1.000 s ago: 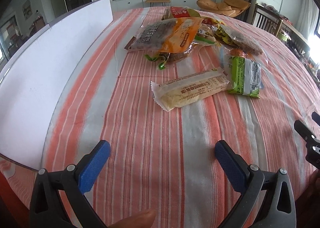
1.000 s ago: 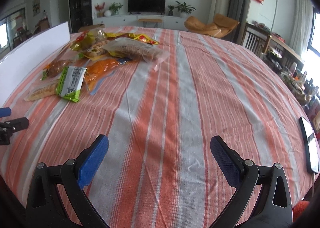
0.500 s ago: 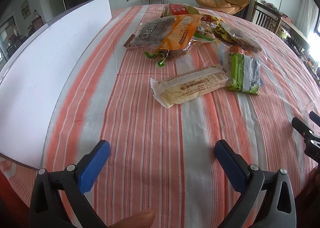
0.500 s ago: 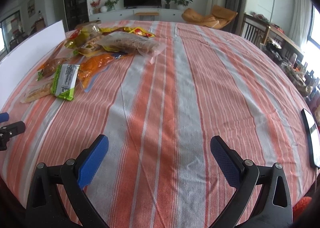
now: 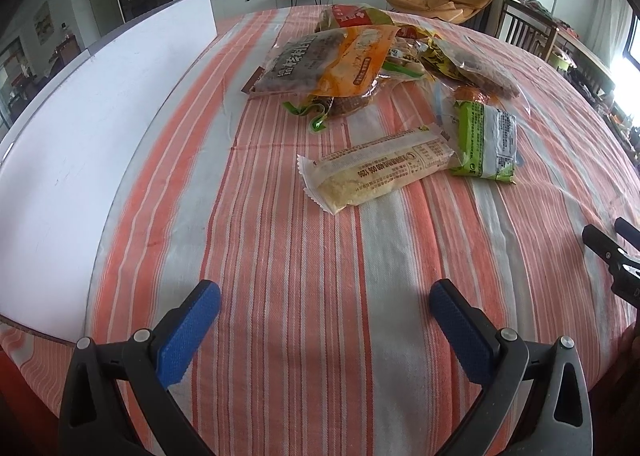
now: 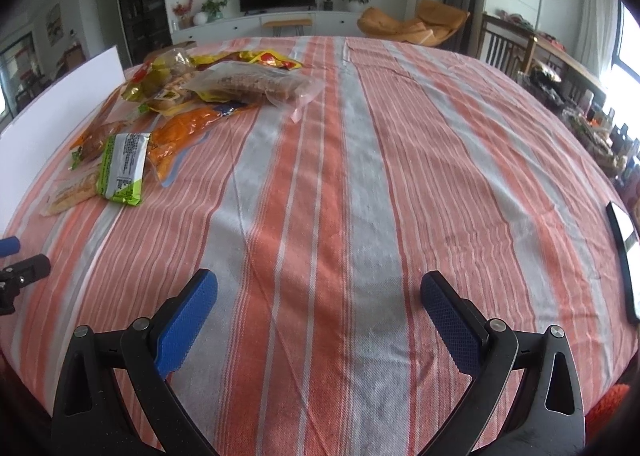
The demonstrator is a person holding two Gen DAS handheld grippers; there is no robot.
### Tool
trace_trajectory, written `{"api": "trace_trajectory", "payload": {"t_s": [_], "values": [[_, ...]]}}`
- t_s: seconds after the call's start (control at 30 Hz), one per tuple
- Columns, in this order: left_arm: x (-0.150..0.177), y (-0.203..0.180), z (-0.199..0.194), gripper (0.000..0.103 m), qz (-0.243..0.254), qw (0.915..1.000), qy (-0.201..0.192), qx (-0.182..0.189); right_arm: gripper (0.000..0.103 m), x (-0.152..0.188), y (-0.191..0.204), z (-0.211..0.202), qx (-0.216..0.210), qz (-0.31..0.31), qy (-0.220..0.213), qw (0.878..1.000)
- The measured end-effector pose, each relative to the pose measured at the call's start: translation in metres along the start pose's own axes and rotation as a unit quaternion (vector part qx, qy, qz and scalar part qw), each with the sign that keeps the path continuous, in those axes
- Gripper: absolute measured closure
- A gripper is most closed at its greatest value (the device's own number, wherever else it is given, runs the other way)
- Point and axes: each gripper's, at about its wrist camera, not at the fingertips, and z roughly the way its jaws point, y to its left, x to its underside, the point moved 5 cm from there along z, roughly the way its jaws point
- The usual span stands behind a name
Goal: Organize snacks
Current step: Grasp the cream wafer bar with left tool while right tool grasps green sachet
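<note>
A pile of snack packets lies on the striped tablecloth. Nearest in the left wrist view is a long pale cracker packet (image 5: 378,172), with a green packet (image 5: 486,140) to its right and an orange-and-grey bag (image 5: 332,60) behind. My left gripper (image 5: 325,310) is open and empty, well short of the cracker packet. My right gripper (image 6: 319,302) is open and empty over bare cloth; the green packet (image 6: 123,168), the cracker packet (image 6: 72,190) and a clear bag of brown snacks (image 6: 256,84) lie far to its left.
A white board (image 5: 80,128) stands along the table's left side. A dark tablet or phone (image 6: 624,252) lies at the right edge. The right gripper's tip (image 5: 612,256) shows at the left view's right edge. Chairs and a sideboard stand beyond the table.
Both grippers have moved slightly, shifting the views; the left one has edged a little closer to the packets. Jaws stay open. No snack has moved.
</note>
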Motion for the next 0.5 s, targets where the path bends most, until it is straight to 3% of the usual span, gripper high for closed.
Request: {"api": "trace_trajectory", "payload": {"t_s": [0.17, 0.37, 0.5], "values": [[0.001, 0.001, 0.000, 0.000, 0.012, 0.9999, -0.004, 0.008, 0.001, -0.003, -0.001, 0.000, -0.008, 0.005, 0.012, 1.000], [0.001, 0.001, -0.001, 0.000, 0.019, 0.9997, -0.013, 0.013, 0.001, -0.061, 0.043, 0.006, -0.141, 0.046, 0.048, 0.988], [0.003, 0.002, -0.002, 0.000, 0.033, 0.9991, -0.010, 0.024, 0.001, -0.093, 0.082, 0.040, -0.172, 0.067, 0.117, 0.976]]}}
